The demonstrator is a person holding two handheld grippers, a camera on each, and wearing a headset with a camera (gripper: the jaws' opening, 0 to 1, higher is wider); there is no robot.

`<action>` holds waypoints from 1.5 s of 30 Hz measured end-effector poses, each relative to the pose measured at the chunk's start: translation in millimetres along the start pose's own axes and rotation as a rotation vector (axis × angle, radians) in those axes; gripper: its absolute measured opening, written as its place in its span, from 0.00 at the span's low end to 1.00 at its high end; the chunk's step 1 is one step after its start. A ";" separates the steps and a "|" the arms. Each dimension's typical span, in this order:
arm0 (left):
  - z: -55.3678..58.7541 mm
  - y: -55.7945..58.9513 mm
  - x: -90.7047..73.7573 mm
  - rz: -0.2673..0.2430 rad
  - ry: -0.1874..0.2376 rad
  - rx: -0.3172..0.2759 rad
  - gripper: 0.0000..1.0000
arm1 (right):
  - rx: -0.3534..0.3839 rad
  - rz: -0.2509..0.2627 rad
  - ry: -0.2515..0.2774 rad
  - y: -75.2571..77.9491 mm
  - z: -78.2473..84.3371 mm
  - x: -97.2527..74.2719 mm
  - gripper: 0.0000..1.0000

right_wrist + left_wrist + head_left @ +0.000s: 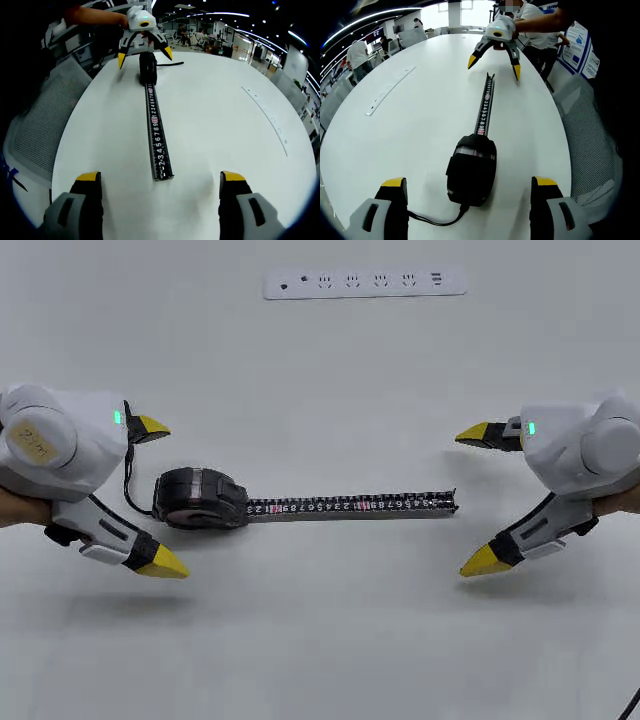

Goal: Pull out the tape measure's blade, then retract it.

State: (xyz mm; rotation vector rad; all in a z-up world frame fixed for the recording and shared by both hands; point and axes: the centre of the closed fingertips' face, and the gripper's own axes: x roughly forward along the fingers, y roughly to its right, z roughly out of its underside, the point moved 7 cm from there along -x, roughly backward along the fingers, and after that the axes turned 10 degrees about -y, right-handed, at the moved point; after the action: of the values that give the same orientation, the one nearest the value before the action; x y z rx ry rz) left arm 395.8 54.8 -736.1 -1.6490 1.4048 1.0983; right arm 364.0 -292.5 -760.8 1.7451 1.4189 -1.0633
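A black tape measure case (pixel 198 498) lies on the white table, its dark numbered blade (pixel 352 505) pulled out flat to the right and ending in a hook (pixel 453 501). My left gripper (pixel 160 498) stands open around the case, yellow fingertips (pixel 163 563) on either side without touching. In the left gripper view the case (pixel 471 168) lies between the jaws with the blade (pixel 485 104) running away. My right gripper (pixel 480 500) is open just right of the hook. The right gripper view has the blade end (pixel 162 173) between the jaws and the case (pixel 148 69) far off.
A white power strip (pixel 364 283) lies at the table's far edge. A black wrist cord (pixel 129 483) trails from the case toward the left gripper. In the gripper views, people and office desks stand beyond the table.
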 end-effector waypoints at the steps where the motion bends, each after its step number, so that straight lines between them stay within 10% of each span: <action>1: 0.6 0.1 -0.1 -0.003 -0.002 0.000 1.00 | 0.001 0.000 0.000 -0.2 0.1 -0.2 1.00; 45: 20.5 45.7 -35.3 -0.182 0.305 -0.323 1.00 | 0.307 0.211 0.175 -42.5 -5.8 -36.7 1.00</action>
State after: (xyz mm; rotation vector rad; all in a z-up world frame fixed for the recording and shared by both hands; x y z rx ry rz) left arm 345.6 79.5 -711.1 -2.2069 1.2743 1.0396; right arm 320.3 -295.3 -725.2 2.2006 1.1837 -1.0779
